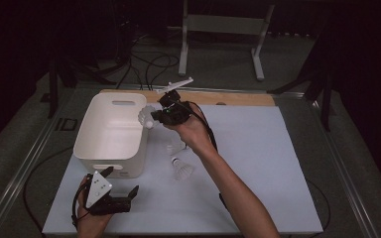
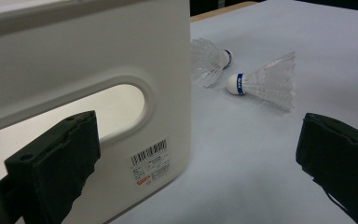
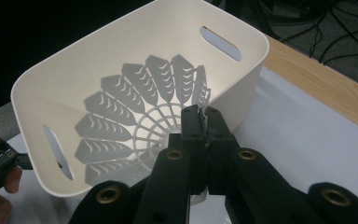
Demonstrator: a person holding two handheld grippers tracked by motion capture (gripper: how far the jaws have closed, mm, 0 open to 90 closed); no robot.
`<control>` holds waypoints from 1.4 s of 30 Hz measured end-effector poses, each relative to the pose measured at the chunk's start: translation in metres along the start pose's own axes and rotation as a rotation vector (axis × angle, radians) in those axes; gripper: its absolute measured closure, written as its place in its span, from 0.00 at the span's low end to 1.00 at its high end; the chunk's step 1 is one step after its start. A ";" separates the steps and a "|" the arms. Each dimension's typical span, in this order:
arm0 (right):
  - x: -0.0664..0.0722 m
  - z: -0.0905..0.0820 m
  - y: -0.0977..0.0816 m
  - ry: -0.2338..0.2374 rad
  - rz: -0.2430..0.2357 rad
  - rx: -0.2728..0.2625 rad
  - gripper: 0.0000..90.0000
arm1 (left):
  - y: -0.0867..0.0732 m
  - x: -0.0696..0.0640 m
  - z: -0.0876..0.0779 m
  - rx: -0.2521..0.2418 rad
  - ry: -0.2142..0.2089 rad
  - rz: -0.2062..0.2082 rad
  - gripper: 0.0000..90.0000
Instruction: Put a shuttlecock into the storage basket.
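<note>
Shuttlecock (image 3: 140, 112) pinched in right tool (image 3: 204, 122), seemingly over bin (image 1: 110, 130) | left tool (image 1: 121, 184) wide, beside bin on desk (image 1: 258, 148)

- bin (image 1: 110, 130): white, with a black barcode label (image 2: 151, 161) marked red
- shuttlecocks (image 2: 266, 84): white feathers, white cork, blue band
- table cover (image 1: 258, 148): pale blue-white
- table edge (image 1: 238, 97): light wood
- gripper jaws: black

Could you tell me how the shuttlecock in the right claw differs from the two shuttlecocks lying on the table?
The held shuttlecock is pinched by its skirt edge in the shut right claw, raised above the white bin; the two table shuttlecocks lie free on their sides on the white mat beside the bin. The left claw stands open near them, gripping neither. All three have white skirts.
</note>
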State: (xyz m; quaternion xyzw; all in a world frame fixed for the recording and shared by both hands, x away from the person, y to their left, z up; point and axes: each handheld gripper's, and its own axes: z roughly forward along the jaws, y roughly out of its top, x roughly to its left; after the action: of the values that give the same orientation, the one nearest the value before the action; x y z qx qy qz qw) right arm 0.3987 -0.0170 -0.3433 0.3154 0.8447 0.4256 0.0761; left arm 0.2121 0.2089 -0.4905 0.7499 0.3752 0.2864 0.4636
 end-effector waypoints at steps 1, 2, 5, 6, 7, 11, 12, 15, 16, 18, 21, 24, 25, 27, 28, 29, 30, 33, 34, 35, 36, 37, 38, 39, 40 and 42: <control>0.000 0.001 0.001 0.004 0.001 -0.001 0.99 | 0.000 0.000 0.000 0.000 0.000 0.000 0.00; 0.000 0.001 0.001 0.009 0.004 -0.002 0.99 | 0.000 0.000 0.000 -0.001 0.000 -0.001 0.00; 0.001 0.003 0.002 0.007 0.004 -0.001 0.99 | 0.000 0.000 0.000 -0.001 0.000 0.000 0.01; 0.002 0.004 0.003 0.009 0.001 -0.004 0.99 | 0.000 0.000 0.000 -0.001 0.000 0.000 0.01; 0.002 0.004 0.003 0.009 0.001 -0.004 0.99 | 0.000 0.000 0.000 -0.001 0.000 0.000 0.01; 0.006 0.006 0.006 0.015 -0.006 0.000 0.99 | 0.000 0.000 0.000 -0.001 -0.001 0.003 0.01; 0.007 0.007 0.006 0.020 -0.010 -0.002 0.99 | 0.000 0.000 0.000 0.000 -0.001 0.003 0.01; 0.011 0.009 0.007 0.026 -0.012 -0.003 0.99 | 0.000 0.000 0.000 -0.001 -0.001 0.000 0.01; 0.012 0.010 0.007 0.031 -0.016 -0.005 0.99 | 0.000 0.000 0.000 -0.001 -0.001 0.000 0.01; 0.015 0.012 0.007 0.033 -0.022 -0.003 0.99 | 0.000 0.000 0.000 -0.002 -0.001 0.000 0.01; 0.018 0.014 0.008 0.040 -0.027 0.002 0.99 | 0.000 0.000 0.000 0.000 -0.001 0.001 0.01; 0.021 0.016 0.009 0.044 -0.031 0.000 0.99 | 0.000 0.000 0.000 0.000 -0.002 0.001 0.01; 0.022 0.016 0.010 0.045 -0.034 -0.002 0.99 | 0.000 0.000 0.000 0.001 -0.003 0.002 0.01; 0.024 0.017 0.010 0.046 -0.036 -0.001 0.99 | 0.000 0.000 0.000 0.000 -0.003 0.002 0.01; 0.025 0.018 0.010 0.051 -0.039 -0.004 0.99 | 0.000 0.000 0.000 0.000 -0.003 0.002 0.01; 0.026 0.018 0.010 0.054 -0.041 0.000 0.99 | 0.000 0.000 0.000 0.000 -0.003 0.002 0.01; 0.027 0.019 0.010 0.054 -0.041 0.000 0.99 | 0.000 0.000 0.000 -0.001 -0.002 0.001 0.01; 0.031 0.022 0.010 0.057 -0.051 0.002 0.99 | 0.000 0.000 0.000 0.001 -0.001 0.001 0.01; 0.032 0.023 0.010 0.061 -0.055 0.004 0.99 | 0.000 0.000 0.000 0.000 -0.001 -0.002 0.01; 0.034 0.024 0.010 0.065 -0.060 0.007 0.99 | 0.000 0.000 -0.001 -0.001 -0.001 -0.002 0.01; 0.034 0.025 0.010 0.063 -0.063 0.009 0.99 | 0.000 0.000 -0.001 -0.001 -0.001 -0.002 0.01; 0.035 0.025 0.010 0.060 -0.068 0.009 0.99 | 0.000 0.000 -0.001 -0.001 -0.001 -0.002 0.01; 0.035 0.026 0.010 0.063 -0.073 0.008 0.99 | 0.000 0.000 0.000 0.000 -0.001 -0.002 0.01; 0.036 0.026 0.010 0.064 -0.068 0.011 0.99 | 0.000 0.000 0.000 0.001 -0.002 0.001 0.01; 0.037 0.027 0.010 0.062 -0.070 0.013 0.99 | 0.000 0.000 0.000 0.001 -0.003 0.002 0.01; 0.039 0.028 0.011 0.064 -0.077 0.015 0.99 | 0.000 -0.001 0.000 0.000 -0.003 0.002 0.01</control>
State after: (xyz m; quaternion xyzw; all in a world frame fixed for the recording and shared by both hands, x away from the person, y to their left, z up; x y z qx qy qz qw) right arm 0.3841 0.0298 -0.3474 0.2695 0.8614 0.4260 0.0631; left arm 0.2118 0.2082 -0.4908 0.7507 0.3737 0.2855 0.4639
